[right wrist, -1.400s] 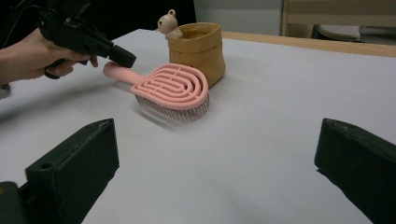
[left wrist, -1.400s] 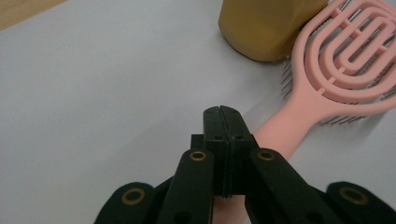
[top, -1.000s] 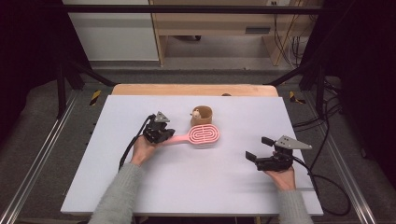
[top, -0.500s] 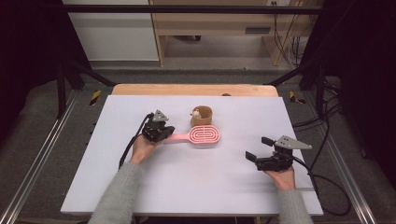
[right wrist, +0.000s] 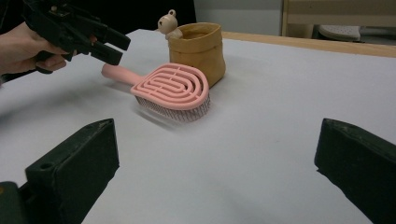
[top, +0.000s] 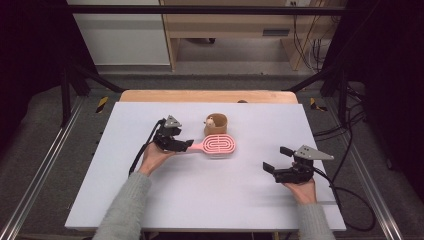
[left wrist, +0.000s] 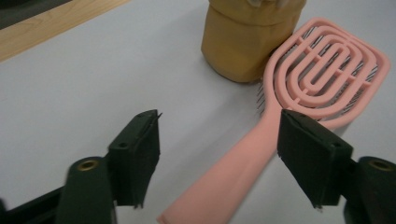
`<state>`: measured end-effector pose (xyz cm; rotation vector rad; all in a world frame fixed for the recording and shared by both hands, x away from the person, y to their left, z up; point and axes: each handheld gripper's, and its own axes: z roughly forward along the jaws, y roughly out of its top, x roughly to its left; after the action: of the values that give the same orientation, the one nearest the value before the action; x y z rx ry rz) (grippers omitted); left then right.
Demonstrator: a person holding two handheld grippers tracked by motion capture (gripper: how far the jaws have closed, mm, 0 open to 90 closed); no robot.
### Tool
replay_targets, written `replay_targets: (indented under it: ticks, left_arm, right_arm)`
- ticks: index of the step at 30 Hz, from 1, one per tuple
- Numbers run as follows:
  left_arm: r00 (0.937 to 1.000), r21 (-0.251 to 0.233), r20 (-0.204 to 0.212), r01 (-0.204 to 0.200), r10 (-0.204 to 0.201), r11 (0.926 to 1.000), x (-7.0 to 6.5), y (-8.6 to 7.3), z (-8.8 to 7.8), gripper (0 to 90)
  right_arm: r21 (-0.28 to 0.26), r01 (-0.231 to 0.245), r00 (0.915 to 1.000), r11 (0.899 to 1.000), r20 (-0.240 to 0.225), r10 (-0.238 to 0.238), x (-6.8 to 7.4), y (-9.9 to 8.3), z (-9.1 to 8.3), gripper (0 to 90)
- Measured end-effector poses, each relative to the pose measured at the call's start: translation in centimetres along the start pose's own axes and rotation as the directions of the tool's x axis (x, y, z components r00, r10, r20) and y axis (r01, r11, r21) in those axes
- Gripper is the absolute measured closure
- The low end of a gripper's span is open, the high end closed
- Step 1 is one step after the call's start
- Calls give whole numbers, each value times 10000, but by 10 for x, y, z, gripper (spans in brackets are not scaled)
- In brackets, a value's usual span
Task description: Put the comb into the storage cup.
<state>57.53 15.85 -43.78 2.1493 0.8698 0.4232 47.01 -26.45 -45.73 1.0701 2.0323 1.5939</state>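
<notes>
A: Where was the pink plastic hairbrush with the long handle and the oval swirly head [top: 216, 145]?

B: It lay flat on the big white table top [top: 200, 200], bristles down; in the high view it sat a little toward 12 o'clock from the middle of the table; its head pointed to 3 o'clock and its handle to 9 o'clock.

A: What was next to it?

B: A small tan paper-like pouch [top: 216, 124] stood at 12 o'clock from the brush head, touching it or just beside it; a tiny cream toy bear [right wrist: 166, 23] peeked over the pouch's rim.

A: What did the left black two-jaw gripper [top: 181, 145] do?

B: Its jaws had just been opening; they stood wide, one on each side of the pink handle, and the pads did not press on it; so the brush was let go. In the left gripper view the handle [left wrist: 224, 186] ran up between the two jaws toward 1 o'clock.

A: And the right black two-jaw gripper [top: 276, 159]?

B: It was well apart from the brush, at 4 o'clock from it in the high view; its jaws stood wide with nothing between them; a hand [top: 300, 189] held it low over the table.
</notes>
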Motion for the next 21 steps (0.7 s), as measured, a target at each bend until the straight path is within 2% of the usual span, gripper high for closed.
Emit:
replay_targets:
  ticks: [3, 7, 13, 21]
  left_arm:
    - [9997, 247, 237, -61, 55, 9997, -2, 0, 4, 121]
    - [9982, 544, 502, -345, 317, 9979, -5, -2, 10, 27]
    - [9940, 686, 952, -608, 541, 9958, -9, -3, 16, 0]
    - [9932, 1001, 829, -901, 820, 9909, -13, -4, 23, 1]
  right_arm:
    - [-4, 15, 10000, 10000, -6, -15, 0, 0, 0, 3]
    - [2, 2, 10000, 10000, -13, -2, 0, 0, 0, 3]
    - [27, 8, 10000, 10000, -12, -8, 0, 0, 0, 3]
    - [39, -20, 10000, 10000, -19, 20, 0, 0, 0, 3]
